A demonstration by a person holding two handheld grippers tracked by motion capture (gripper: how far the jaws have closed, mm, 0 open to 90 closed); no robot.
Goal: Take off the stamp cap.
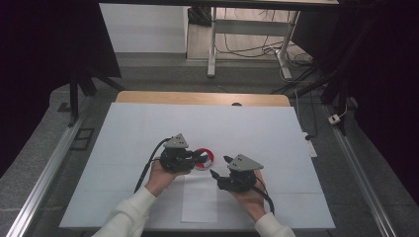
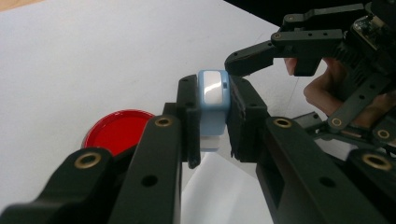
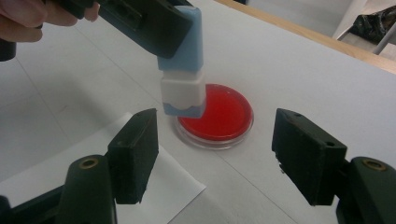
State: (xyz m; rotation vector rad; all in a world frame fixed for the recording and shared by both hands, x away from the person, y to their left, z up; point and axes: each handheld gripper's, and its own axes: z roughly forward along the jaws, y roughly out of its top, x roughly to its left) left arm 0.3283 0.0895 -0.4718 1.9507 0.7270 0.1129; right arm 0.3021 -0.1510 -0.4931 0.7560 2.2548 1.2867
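A light blue and white stamp (image 2: 213,100) stands upright between the jaws of my left gripper (image 2: 215,95), which is shut on its blue upper body. In the right gripper view the stamp (image 3: 182,70) hangs just above the near left rim of a round red ink dish (image 3: 219,114), its white lower part pointing down. The dish (image 1: 205,159) lies at the middle of the table beside my left gripper (image 1: 196,159). My right gripper (image 1: 220,166) is open to the right of it, jaws (image 3: 215,154) spread wide toward the dish and holding nothing.
A white sheet of paper (image 1: 199,202) lies on the white table cover (image 1: 148,128), just in front of the dish. The table's wooden far edge (image 1: 197,98) shows beyond the cover. Stands and cables are on the floor behind.
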